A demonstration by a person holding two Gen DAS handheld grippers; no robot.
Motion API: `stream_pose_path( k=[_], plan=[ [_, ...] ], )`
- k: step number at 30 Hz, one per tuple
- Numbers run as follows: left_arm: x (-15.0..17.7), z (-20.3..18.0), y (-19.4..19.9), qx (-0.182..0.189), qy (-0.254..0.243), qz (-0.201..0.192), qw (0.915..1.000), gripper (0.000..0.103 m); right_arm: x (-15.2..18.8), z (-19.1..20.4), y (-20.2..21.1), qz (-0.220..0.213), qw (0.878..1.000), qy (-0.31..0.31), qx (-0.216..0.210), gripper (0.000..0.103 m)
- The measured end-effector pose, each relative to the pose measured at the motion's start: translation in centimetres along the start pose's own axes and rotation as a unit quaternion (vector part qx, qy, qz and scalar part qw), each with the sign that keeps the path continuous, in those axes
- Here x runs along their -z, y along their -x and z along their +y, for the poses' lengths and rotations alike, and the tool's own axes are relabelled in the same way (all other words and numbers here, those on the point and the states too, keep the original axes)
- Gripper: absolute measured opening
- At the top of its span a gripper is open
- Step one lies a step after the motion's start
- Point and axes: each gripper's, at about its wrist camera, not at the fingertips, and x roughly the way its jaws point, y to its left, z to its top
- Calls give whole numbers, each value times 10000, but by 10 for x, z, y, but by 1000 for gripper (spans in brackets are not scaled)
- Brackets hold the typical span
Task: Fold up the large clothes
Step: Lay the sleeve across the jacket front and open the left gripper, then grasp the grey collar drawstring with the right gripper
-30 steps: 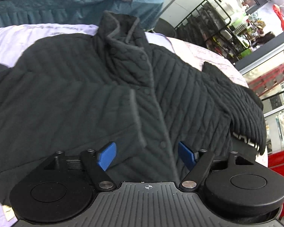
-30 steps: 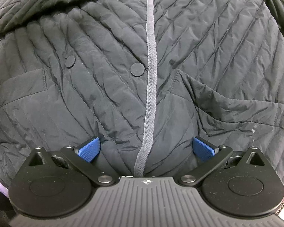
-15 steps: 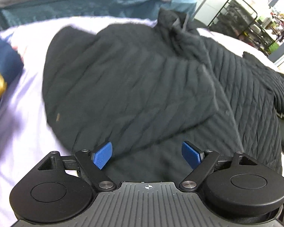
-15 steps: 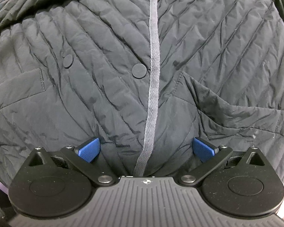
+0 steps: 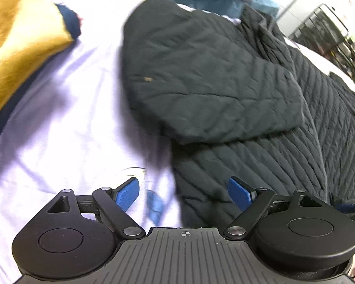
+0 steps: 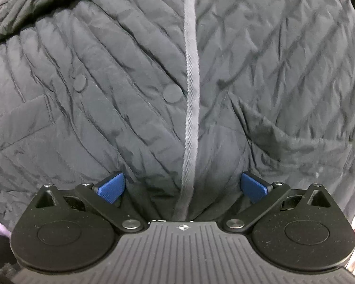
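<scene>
Left gripper (image 5: 184, 193) now off jacket (image 5: 224, 82)

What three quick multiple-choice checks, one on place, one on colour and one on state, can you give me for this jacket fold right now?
1. Where does the black quilted jacket lie?
A. on a pale lilac sheet
B. on a wooden floor
C. in a basket

2. What colour is the trim strip down the jacket's front?
A. red
B. grey
C. white

3. How do the two grippers stand?
A. both open
B. both shut
C. left shut on the jacket

Answers:
1. A, the pale lilac sheet spreads under and beside the jacket.
2. B, the right wrist view shows a grey band between the dark panels.
3. A, the left gripper and right gripper both show blue pads wide apart.
</scene>
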Motion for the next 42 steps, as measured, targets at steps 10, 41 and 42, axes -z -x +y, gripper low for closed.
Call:
stream_pose_path(
  k=[10, 41, 42],
  plan=[
    [25, 39, 8, -195, 666, 20, 9976, 103, -73, -24, 67, -1631, 9767, -807, -1137, 101],
    [6, 3, 5, -520, 422, -201, 9975, 103, -222, -87, 95, -3088, 9403, -1179, -808, 11],
    [-1, -2, 1, -556, 312, -218, 9977, 103, -222, -97, 87, -2880, 9457, -1263, -816, 11]
  ],
)
